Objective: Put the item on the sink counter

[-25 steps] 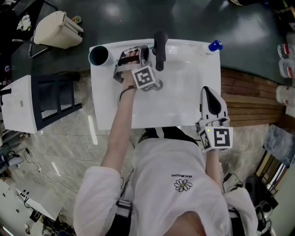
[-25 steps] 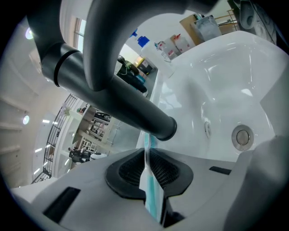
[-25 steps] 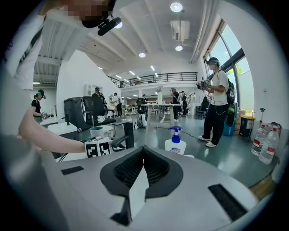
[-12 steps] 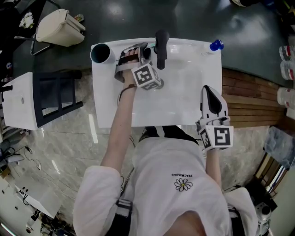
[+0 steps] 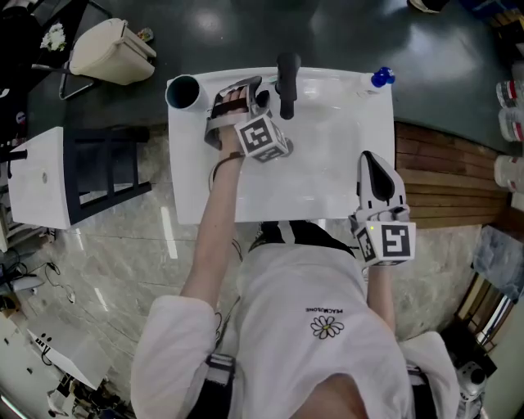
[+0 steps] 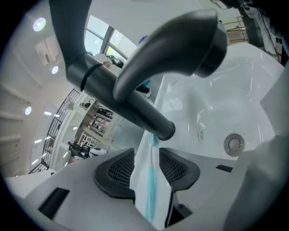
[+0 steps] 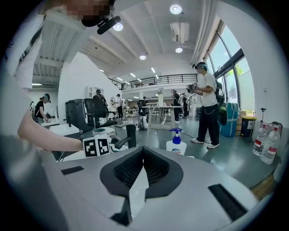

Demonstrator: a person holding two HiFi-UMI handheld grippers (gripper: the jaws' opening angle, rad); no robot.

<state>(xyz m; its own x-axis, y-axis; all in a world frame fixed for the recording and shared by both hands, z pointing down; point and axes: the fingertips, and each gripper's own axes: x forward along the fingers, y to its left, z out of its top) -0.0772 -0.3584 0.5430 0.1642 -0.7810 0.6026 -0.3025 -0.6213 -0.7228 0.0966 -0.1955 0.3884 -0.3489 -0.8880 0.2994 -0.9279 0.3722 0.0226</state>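
At 12 o'clock on the sink counter (image 5: 344, 86), 9 o'clock of the faucet (image 5: 285, 80), L gripper (image 6: 146, 158) jaws have just been opening wide, packaged toothbrush (image 6: 150, 191) unpinched btwn them, so placement looks done; R gripper (image 7: 143, 155) sits shut, empty, at 4 o'clock.

left gripper (image 5: 252, 92): fingers (image 6: 116, 173) just opened round toothbrush (image 6: 150, 189) | right gripper (image 5: 370, 164): closed

dark glossy floor (image 5: 344, 33) meets pale marbled tiles (image 5: 123, 262), with round ceiling lights (image 7: 175, 9) and tall windows (image 7: 228, 67).
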